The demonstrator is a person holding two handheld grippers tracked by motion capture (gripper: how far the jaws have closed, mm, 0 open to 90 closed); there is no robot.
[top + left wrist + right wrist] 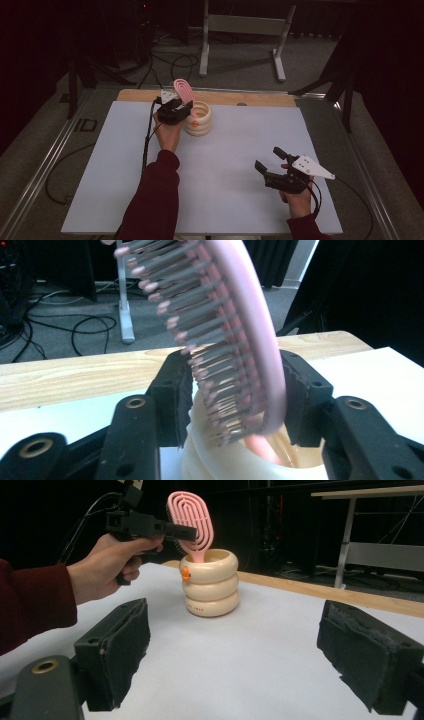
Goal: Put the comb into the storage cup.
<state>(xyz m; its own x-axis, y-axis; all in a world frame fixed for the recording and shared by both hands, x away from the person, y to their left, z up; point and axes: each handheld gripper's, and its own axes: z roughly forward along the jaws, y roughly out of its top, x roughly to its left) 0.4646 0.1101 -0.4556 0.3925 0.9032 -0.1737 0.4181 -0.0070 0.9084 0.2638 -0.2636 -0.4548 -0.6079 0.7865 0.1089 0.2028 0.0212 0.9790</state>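
Both forearms wear dark red long sleeves [152, 200] that end at the wrists. The left gripper [235, 390] is black, with two broad matte jaws lined with ribbed padding, brass-ringed screw holes along its arms, and a black cable [148, 135] trailing back from it beside the forearm. The right gripper [270, 160] is black too, with thick jaws faced in rough dark foam and a brass-ringed hole at the base of one, and it carries a pale grey three-cornered plate [311, 167] on top and a black cable looping by the wrist.
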